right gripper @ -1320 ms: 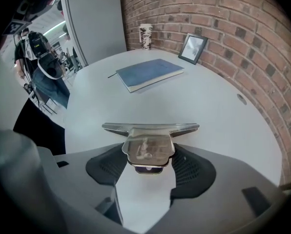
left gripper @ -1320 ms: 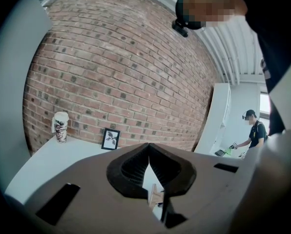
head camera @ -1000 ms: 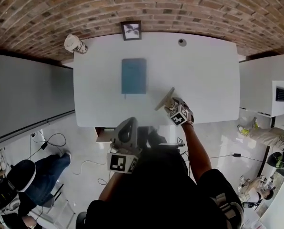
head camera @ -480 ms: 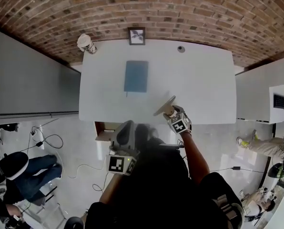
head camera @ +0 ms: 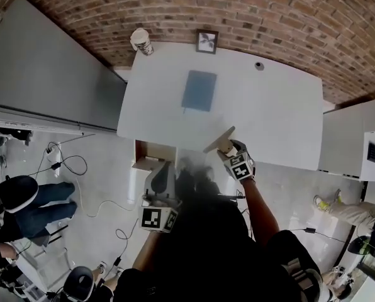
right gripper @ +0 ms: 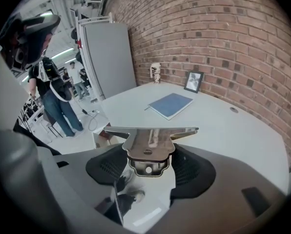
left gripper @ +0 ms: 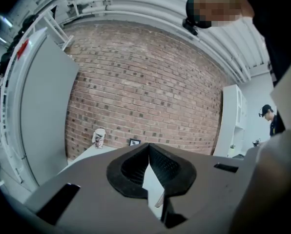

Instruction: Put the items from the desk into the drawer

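– Head view, from the left: how does the left gripper (head camera: 163, 170) stand?
– Jaws pressed together on nothing, off the white desk's (head camera: 275, 115) near edge, beside the open brown drawer (head camera: 155, 151) under its near-left corner.
– And further right?
– The flat blue notebook (head camera: 199, 90) lies toward the far-left corner. The right gripper (head camera: 228, 148) pinches a shiny flat steel scraper (head camera: 218, 139) over the near edge.

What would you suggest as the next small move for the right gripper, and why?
Probably swing it left and down toward the drawer. The right gripper is shut on a metal tool over the desk's front edge, and the drawer stands open to its left.
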Motion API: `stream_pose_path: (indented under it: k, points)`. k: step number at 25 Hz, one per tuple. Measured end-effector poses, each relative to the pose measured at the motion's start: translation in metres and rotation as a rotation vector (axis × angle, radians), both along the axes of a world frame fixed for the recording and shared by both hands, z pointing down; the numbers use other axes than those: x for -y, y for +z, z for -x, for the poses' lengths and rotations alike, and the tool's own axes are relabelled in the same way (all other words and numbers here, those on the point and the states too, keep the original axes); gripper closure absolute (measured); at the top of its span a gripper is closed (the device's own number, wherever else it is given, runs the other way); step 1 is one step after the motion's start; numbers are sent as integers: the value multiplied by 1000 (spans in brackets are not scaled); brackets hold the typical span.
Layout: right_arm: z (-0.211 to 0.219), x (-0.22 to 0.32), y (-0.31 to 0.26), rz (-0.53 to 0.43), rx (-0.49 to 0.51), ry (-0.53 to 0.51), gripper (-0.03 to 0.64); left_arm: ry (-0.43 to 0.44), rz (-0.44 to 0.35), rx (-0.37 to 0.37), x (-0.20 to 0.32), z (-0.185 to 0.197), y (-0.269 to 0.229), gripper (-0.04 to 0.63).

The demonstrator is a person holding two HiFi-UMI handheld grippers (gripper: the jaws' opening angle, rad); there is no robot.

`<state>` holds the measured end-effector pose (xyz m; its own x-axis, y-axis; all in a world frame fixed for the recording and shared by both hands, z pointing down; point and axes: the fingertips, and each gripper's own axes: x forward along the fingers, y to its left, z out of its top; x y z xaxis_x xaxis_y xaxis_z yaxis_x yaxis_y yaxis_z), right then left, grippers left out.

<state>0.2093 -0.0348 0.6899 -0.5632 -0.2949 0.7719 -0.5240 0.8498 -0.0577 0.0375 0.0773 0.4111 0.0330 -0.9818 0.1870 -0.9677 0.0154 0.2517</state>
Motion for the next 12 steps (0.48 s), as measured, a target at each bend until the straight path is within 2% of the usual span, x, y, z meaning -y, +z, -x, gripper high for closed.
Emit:
stream_pose_path:
  k: [12]
  points:
    - [81,-58,-32,-39,43,-102,339,-140,-45,-19,-64,80,-2,591]
